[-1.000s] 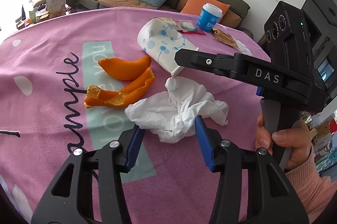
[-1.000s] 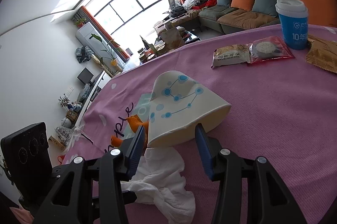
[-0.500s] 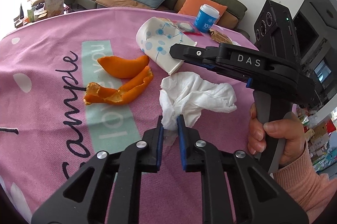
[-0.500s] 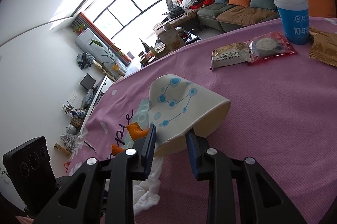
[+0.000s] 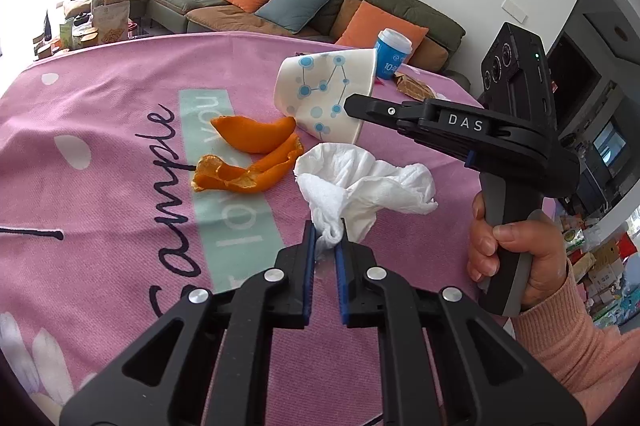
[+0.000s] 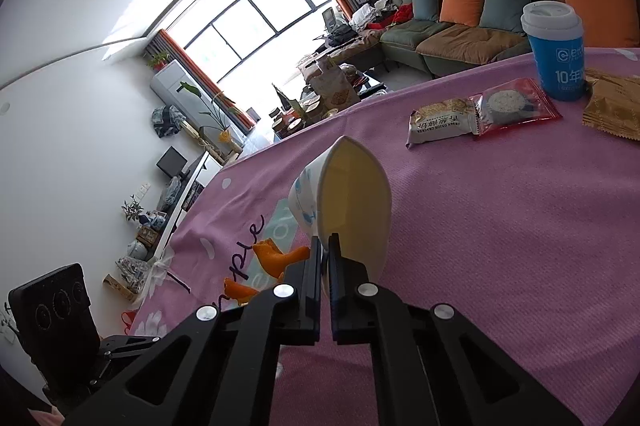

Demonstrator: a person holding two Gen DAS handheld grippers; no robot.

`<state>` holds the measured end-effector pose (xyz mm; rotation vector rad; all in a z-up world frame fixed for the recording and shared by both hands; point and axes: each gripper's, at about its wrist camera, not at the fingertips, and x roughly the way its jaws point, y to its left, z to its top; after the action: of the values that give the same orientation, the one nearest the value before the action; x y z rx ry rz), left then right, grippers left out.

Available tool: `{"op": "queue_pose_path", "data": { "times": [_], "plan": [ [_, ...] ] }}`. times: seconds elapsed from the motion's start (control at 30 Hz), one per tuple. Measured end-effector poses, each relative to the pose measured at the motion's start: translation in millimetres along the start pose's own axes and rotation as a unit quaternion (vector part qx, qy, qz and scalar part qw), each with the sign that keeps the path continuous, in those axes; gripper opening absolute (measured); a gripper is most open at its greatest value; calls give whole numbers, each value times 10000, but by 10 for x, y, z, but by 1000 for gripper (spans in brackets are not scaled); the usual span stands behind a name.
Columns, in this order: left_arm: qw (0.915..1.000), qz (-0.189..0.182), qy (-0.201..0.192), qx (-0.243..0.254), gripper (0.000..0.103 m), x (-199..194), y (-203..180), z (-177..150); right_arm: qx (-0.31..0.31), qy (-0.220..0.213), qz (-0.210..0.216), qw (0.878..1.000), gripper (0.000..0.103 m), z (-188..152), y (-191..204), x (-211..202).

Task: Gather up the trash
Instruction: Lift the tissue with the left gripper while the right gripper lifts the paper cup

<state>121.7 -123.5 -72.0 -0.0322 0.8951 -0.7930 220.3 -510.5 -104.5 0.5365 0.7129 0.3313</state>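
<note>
The left gripper [image 5: 325, 241] is closing narrow on a twisted end of the tissue [image 5: 368, 186], and its blue pads [image 5: 309, 258] press that wad from both sides; the rest of the tissue fans out crumpled on the pink cloth [image 5: 120, 130] just past the tips. The right gripper [image 6: 325, 258] is clamped tight on the rim of the paper cup [image 6: 352, 202], one finger inside the wall and one outside, and the cup is tipped up so its cream inside faces that camera. The left view shows the cup [image 5: 328, 94] from outside, white with blue dots and lines, with the right gripper [image 5: 352, 105] reaching in from the side, held by a hand [image 5: 516, 246] in a peach sleeve. Orange peels [image 5: 252, 154] lie just beside the tissue and the cup. The right view alone shows two snack packets [image 6: 480, 114] and a brown wrapper [image 6: 612, 106], cut off at the edge, near a blue lidded cup [image 6: 556, 54]; in the left view that blue cup [image 5: 392, 54] is half hidden behind the paper cup. From the right view the tissue is hidden below the fingers, and only bits of peel [image 6: 280, 258] show. The far table edge and the sofa [image 6: 480, 6] lie beyond.
</note>
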Motion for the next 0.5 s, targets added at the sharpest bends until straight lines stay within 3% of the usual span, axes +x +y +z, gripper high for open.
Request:
{"op": "queue_pose_path", "data": {
  "times": [0.5],
  "plan": [
    [9988,240,-436,32,10,-505,82,-132,-79,-244,32,9997,2,26,102,-163]
  ]
}}
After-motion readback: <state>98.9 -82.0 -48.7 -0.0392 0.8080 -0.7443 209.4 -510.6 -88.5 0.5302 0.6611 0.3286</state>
